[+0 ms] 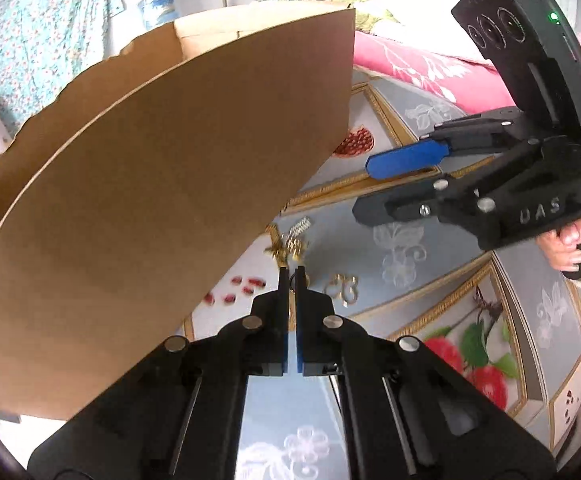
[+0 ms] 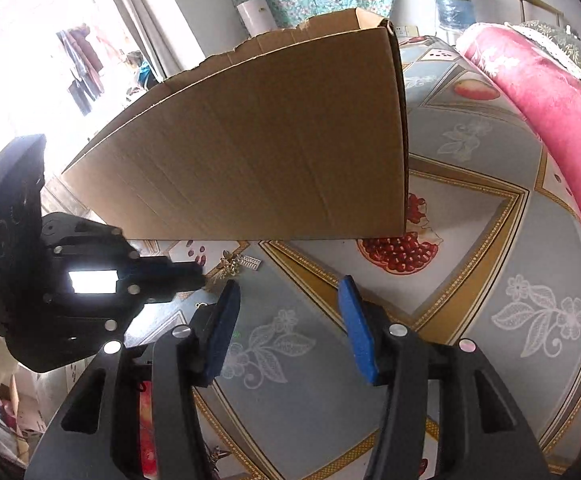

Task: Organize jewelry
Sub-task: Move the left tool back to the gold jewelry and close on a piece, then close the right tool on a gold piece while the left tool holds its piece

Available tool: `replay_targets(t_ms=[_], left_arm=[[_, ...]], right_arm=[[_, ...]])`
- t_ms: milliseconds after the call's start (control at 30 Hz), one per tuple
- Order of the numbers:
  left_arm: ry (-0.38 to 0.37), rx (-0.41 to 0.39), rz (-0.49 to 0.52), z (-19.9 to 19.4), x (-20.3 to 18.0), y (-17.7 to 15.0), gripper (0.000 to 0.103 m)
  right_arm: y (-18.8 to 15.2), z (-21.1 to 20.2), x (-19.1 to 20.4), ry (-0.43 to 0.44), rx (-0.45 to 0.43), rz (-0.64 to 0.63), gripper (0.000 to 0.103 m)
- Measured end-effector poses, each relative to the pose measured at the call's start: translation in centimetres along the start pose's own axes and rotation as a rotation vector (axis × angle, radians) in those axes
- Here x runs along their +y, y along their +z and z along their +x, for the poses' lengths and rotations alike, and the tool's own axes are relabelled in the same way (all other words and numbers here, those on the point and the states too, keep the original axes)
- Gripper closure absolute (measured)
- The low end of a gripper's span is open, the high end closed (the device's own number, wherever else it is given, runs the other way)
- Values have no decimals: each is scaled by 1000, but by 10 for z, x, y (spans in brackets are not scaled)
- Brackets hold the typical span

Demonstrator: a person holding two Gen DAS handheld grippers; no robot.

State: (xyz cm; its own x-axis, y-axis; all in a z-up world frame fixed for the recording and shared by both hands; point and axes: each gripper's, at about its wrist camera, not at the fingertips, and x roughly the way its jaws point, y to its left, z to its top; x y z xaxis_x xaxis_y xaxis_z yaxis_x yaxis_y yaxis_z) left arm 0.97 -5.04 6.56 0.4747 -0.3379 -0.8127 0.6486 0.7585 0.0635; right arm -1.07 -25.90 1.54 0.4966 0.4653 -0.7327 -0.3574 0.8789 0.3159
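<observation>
Small gold jewelry pieces [image 1: 290, 246] lie in a loose cluster on the patterned tablecloth beside a silver comb-like piece [image 1: 302, 225], with gold hoops [image 1: 344, 286] a little nearer. My left gripper [image 1: 290, 274] points down at the cluster, its jaws shut to a thin slit. A small loop shows at its tips; I cannot tell if it is pinched. My right gripper [image 2: 288, 286] hangs open above bare cloth with nothing between its fingers. The right wrist view shows the left gripper [image 2: 198, 276] touching down by the gold pieces [image 2: 228, 264].
A tall cardboard box [image 1: 162, 184] [image 2: 258, 152] stands close behind the jewelry, open at the top. The fruit-patterned tablecloth [image 2: 470, 240] covers the table. A pink blanket [image 2: 550, 112] lies along the right side. A hand [image 1: 566, 244] holds the right gripper [image 1: 362, 190].
</observation>
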Motion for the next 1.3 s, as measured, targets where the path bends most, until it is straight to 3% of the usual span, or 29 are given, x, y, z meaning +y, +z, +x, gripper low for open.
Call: replay_targets(t_ms=[267, 367, 600, 1000, 1033, 1167, 1300], left_arm=[[44, -8, -94, -19, 7, -32, 101], [67, -16, -150, -29, 14, -45, 102], [82, -85, -211, -58, 21, -61, 103], [26, -134, -252, -72, 20, -69, 103], [24, -137, -258, -73, 20, -70, 103], [10, -139, -269, -71, 25, -73, 103], [9, -139, -277, -68, 28, -75, 103]], right_arm=[[-1, -1, 25, -58, 7, -91, 53], [2, -14, 36, -42, -18, -106, 53], [15, -4, 47, -88, 7, -188, 54], [20, 26, 61, -72, 38, -268, 55], [21, 31, 61, -70, 49, -271, 56], [24, 44, 68, -120, 71, -310, 95], [26, 46, 74, -173, 73, -318, 98]])
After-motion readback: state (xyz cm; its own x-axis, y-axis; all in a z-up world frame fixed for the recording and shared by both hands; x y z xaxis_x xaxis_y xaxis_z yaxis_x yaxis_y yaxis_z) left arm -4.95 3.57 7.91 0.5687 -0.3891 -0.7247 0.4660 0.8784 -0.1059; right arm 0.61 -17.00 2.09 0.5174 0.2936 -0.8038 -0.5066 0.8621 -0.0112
